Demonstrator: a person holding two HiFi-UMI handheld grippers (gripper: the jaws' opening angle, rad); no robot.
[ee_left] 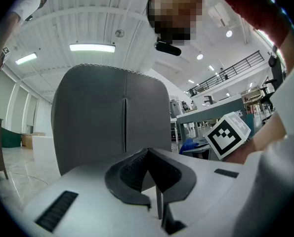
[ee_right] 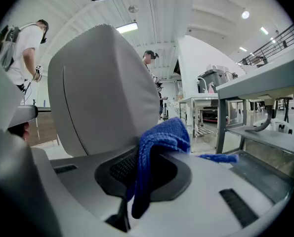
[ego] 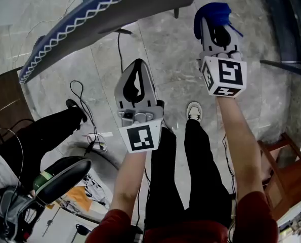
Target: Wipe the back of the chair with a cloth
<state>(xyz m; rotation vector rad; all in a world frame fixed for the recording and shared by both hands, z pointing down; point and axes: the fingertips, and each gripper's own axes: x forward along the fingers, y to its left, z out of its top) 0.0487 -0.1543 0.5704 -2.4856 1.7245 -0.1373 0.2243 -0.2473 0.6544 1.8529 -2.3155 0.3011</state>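
Observation:
The chair's grey back (ego: 115, 9), edged with white zigzag stitching, spans the top of the head view. It also fills the left gripper view (ee_left: 107, 117) and the right gripper view (ee_right: 102, 88). My left gripper (ego: 138, 65) (ee_left: 147, 151) is shut with nothing in it, its tip a little short of the chair back. My right gripper (ego: 213, 23) (ee_right: 154, 154) is shut on a blue cloth (ego: 216, 10) (ee_right: 161, 142), held up to the right of the chair back and not touching it.
Below are my own legs and a white shoe (ego: 194, 110) on a marble floor. Another person's black-trousered leg (ego: 44, 135), a black office chair (ego: 64, 178) and cables lie at left. Wooden furniture (ego: 287, 171) stands at right, a metal table (ee_right: 265, 132) beyond.

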